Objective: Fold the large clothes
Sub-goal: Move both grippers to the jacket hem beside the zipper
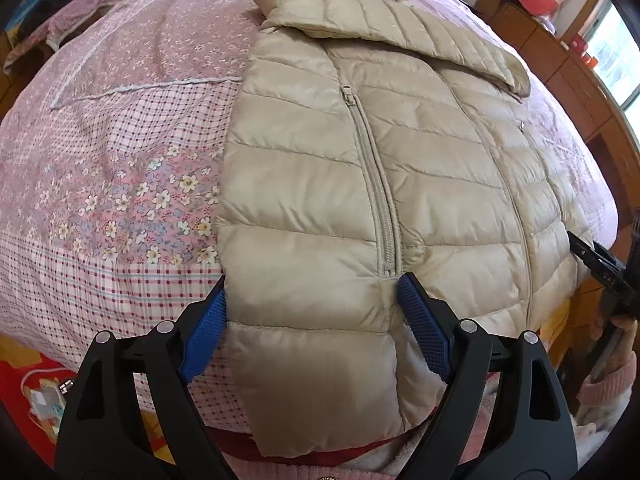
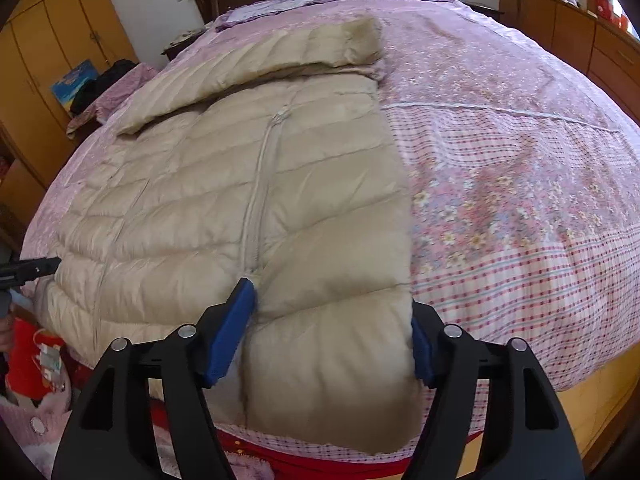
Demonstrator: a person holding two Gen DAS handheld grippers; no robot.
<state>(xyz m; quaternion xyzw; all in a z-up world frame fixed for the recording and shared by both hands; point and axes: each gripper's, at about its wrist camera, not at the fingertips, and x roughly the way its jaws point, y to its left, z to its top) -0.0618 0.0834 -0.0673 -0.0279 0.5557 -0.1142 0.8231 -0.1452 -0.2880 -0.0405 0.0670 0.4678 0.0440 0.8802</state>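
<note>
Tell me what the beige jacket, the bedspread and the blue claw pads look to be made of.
Beige jacket: likely thin nylon or polyester shell over down-like fill; slight sheen, puffy stitched channels, fine crinkles.
Bedspread: probably woven cotton, matte; printed flowers and checks, soft wrinkles.
Blue pads on the left claw: seemingly rubber or textured plastic; a fine ribbed grid shows, mounted on smooth black plastic-looking arms.

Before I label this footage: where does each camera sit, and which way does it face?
Left wrist: on the left gripper, looking down at the beige quilted puffer jacket on the pink floral bedspread; a pink sleeve shows.
Right wrist: on the right gripper, looking at the jacket's opposite hem corner, headboard beyond.
Shared: jacket, bedspread, and each view catches the other gripper's tip at its edge.
</note>
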